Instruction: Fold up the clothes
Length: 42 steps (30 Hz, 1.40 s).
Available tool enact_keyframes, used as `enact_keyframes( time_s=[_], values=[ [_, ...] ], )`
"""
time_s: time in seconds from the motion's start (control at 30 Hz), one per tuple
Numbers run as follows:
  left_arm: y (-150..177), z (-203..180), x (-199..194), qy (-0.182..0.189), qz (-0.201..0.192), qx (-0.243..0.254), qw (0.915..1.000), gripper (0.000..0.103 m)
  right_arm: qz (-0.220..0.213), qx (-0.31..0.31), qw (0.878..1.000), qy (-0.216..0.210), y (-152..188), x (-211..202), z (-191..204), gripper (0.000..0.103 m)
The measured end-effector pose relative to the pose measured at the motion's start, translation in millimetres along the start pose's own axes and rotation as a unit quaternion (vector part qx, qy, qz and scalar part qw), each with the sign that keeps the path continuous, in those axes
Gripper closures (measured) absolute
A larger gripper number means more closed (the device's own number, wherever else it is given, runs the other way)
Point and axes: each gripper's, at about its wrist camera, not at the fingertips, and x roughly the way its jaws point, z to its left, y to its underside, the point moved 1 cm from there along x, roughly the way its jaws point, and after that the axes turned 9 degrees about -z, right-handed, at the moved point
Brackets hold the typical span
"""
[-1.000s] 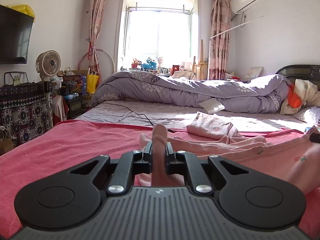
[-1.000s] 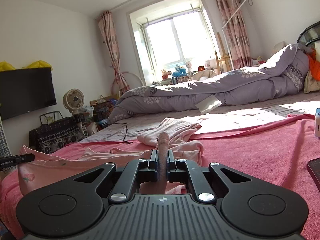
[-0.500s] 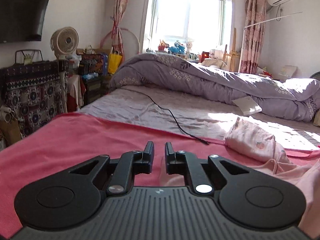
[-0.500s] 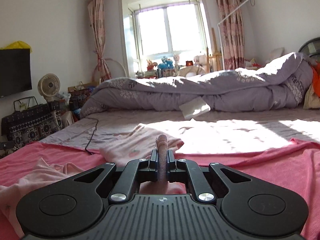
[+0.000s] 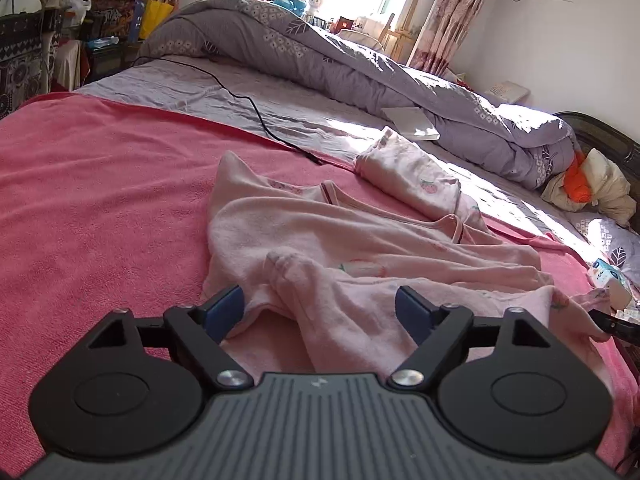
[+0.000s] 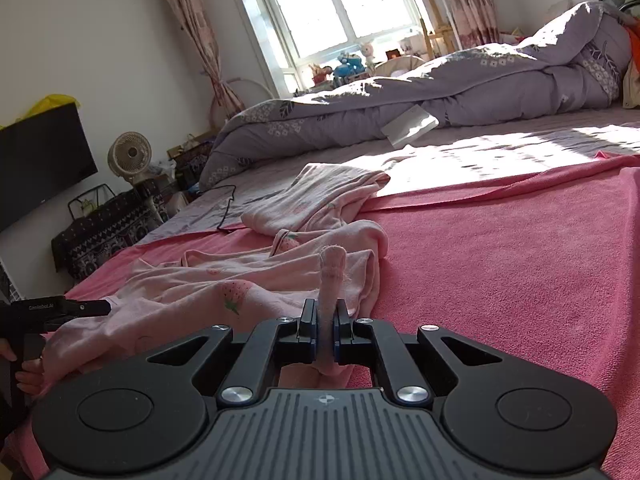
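Centrally, pink garment [image 5: 320,240] lay crumpled on the red blanket [image 5: 100,200] at mid-frame, a fold pinched upright in the right gripper [image 6: 326,330], while the left gripper [image 5: 320,308], jaws just opened wide, straddled loose cloth without pressing it.

place: home bedroom | signs: bed [image 5: 120,184], quilt [image 5: 360,64], curtains [image 6: 200,40], fan [image 6: 130,156]
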Motion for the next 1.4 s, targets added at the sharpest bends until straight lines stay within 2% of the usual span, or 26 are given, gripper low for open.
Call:
enact_keyframes(
  time_s=[0.03,0.13,0.2,0.33,0.53,0.67,0.73,0.8,0.87,0.97,1.07,1.13,1.2,1.27,1.33,1.4],
  values=[
    [1,-4,-2,-0.006,-0.004,0.007,1.0000,0.043,0.001,0.000,1.000,0.002,1,-1,-1,0.094],
    [-1,-7,-8,-0.012,-0.020,0.009,0.9997,0.086,0.003,0.006,1.000,0.003,3,0,-3,0.094],
    [-2,-10,-15,-0.015,-0.032,0.015,0.9992,0.091,0.000,0.009,1.000,0.002,5,-1,-4,0.094],
    [-2,-29,-34,-0.028,-0.067,0.075,0.9945,0.092,-0.009,-0.002,1.000,-0.001,3,-6,2,0.094],
    [5,-60,-60,-0.041,-0.114,0.187,0.9748,0.092,-0.018,-0.032,0.999,0.003,0,-13,11,0.094],
    [4,-61,-55,-0.047,-0.111,0.184,0.9756,0.092,-0.023,-0.039,0.999,0.009,-1,-15,14,0.094],
    [-2,-58,-53,-0.063,-0.129,0.164,0.9759,0.093,-0.035,-0.050,0.998,0.024,-4,-17,18,0.094],
    [-16,-53,-56,-0.077,-0.168,0.129,0.9743,0.097,-0.060,-0.079,0.994,0.043,-14,-19,26,0.094],
    [-32,-51,-58,-0.095,-0.209,0.106,0.9675,0.097,-0.086,-0.113,0.989,0.049,-28,-20,37,0.094],
    [-58,-48,-48,-0.133,-0.254,0.115,0.9511,0.097,-0.126,-0.150,0.980,0.047,-56,-15,51,0.094],
    [-68,-39,-11,-0.163,-0.233,0.146,0.9476,0.097,-0.117,-0.158,0.979,0.044,-73,10,49,0.094],
    [-63,-26,16,-0.174,-0.188,0.148,0.9553,0.097,-0.069,-0.123,0.990,0.028,-72,32,37,0.091],
    [-51,-13,33,-0.176,-0.150,0.126,0.9648,0.097,-0.019,-0.069,0.997,0.018,-61,51,20,0.077],
    [-37,0,43,-0.176,-0.128,0.100,0.9709,0.097,0.016,-0.033,0.999,0.013,-46,66,7,0.055],
    [-32,6,44,-0.173,-0.120,0.089,0.9735,0.097,0.037,-0.012,0.999,0.005,-36,77,1,0.053],
    [-33,6,40,-0.168,-0.128,0.088,0.9736,0.097,0.047,-0.012,0.999,-0.001,-31,83,4,0.055]
  ],
)
